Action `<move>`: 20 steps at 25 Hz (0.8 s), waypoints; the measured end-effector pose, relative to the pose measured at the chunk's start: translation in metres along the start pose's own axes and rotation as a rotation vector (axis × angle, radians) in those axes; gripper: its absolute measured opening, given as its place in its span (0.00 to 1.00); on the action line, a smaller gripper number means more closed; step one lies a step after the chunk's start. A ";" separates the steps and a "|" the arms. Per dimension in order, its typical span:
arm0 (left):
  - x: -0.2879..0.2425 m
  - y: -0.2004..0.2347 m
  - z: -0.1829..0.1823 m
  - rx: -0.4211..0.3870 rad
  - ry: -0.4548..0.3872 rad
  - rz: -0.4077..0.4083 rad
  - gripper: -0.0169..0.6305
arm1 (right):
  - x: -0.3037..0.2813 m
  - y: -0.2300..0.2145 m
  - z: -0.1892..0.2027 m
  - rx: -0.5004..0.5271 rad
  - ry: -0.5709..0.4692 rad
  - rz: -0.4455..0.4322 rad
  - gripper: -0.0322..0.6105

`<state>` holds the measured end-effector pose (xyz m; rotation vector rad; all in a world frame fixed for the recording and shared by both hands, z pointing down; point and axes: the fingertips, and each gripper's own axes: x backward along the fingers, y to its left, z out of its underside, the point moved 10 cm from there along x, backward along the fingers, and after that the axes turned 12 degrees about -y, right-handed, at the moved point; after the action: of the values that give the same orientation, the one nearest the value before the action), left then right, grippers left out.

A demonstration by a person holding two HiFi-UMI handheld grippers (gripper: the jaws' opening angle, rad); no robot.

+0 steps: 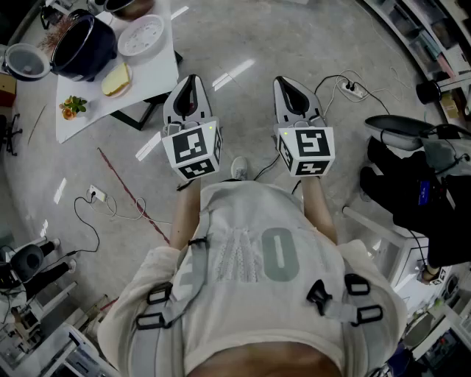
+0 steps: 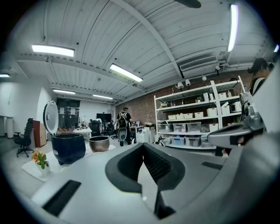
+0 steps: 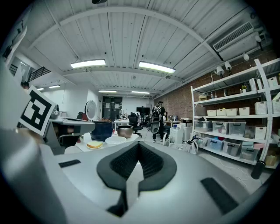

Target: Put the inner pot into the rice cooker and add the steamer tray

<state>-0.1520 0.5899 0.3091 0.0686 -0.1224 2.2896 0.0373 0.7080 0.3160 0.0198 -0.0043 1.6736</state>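
Note:
The dark blue rice cooker (image 1: 85, 46) stands on a white table (image 1: 158, 70) at the far upper left, its lid (image 1: 28, 61) swung open. Beside it lie the white steamer tray (image 1: 140, 34) and the metal inner pot (image 1: 129, 6). Both grippers hang over the floor well short of the table. My left gripper (image 1: 190, 79) is shut and empty, and so is my right gripper (image 1: 283, 82). In the left gripper view, the cooker (image 2: 68, 148) and pot (image 2: 99, 143) sit far beyond the closed jaws (image 2: 143, 151). The right gripper view shows cooker (image 3: 102, 130), pot (image 3: 124, 131) and tray (image 3: 116, 140) past its closed jaws (image 3: 138, 148).
A yellow sponge-like piece (image 1: 115, 79) and a small flower (image 1: 73, 105) lie on the table. Cables and a power strip (image 1: 352, 90) run across the floor. Dark equipment (image 1: 412, 184) stands at the right. Shelves with bins (image 2: 197, 118) and a person with a backpack (image 2: 124, 127) are far off.

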 end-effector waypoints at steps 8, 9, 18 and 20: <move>0.001 0.009 -0.001 0.007 -0.012 -0.008 0.06 | -0.003 0.008 0.000 0.006 -0.002 -0.013 0.06; 0.000 0.011 0.000 0.006 -0.014 -0.006 0.06 | -0.004 0.008 0.000 0.005 -0.001 -0.013 0.06; -0.006 0.028 -0.004 0.031 -0.038 -0.012 0.06 | -0.018 0.015 -0.003 -0.033 -0.026 -0.030 0.06; -0.007 0.039 -0.004 0.041 -0.043 -0.021 0.06 | -0.026 0.021 -0.002 -0.039 -0.020 -0.032 0.06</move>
<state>-0.1767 0.5597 0.3019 0.1401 -0.0974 2.2709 0.0186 0.6804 0.3141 0.0075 -0.0514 1.6411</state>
